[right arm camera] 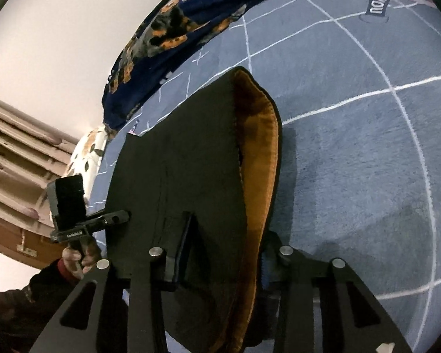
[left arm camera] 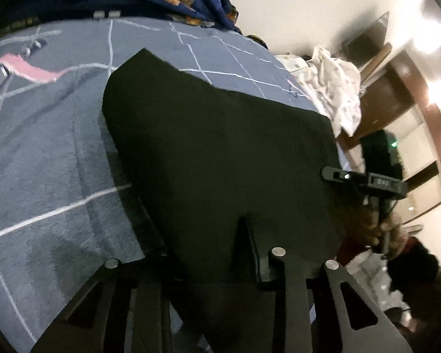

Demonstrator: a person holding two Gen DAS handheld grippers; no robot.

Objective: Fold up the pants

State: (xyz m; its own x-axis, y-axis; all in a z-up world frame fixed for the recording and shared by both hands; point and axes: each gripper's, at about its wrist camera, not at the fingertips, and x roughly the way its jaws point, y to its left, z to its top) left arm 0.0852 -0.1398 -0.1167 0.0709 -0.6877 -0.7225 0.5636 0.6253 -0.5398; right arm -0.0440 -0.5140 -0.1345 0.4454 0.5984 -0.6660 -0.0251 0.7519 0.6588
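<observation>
Black pants (left arm camera: pixel 220 153) filled the foreground of both wrist views, draped over the gripper fingers and spread out across the bed (left arm camera: pixel 44 147) beyond. Under them lay a blue-grey blanket (right arm camera: pixel 367 147) crossed by thin white lines, which covered most of the bed. In the right wrist view the pants' orange lining (right arm camera: pixel 258 158) showed along one turned-back edge, to the right of the black outer cloth.

At the far side of the bed sat a heap of dark blue bedding with orange and grey blotches (right arm camera: pixel 167 29). A white patterned cloth (left arm camera: pixel 332 88) hung over the bed's edge in the left wrist view.

Left gripper (left arm camera: pixel 197 253) had its fingers drawn in close on the pants, the fabric pinched between them. Right gripper (right arm camera: pixel 223 253) likewise had its fingers closed on the pants, gripping black cloth and orange lining together. Each camera also caught the other gripper at the pants' far edge, with a hand (right arm camera: pixel 79 256) wrapped around its handle.
</observation>
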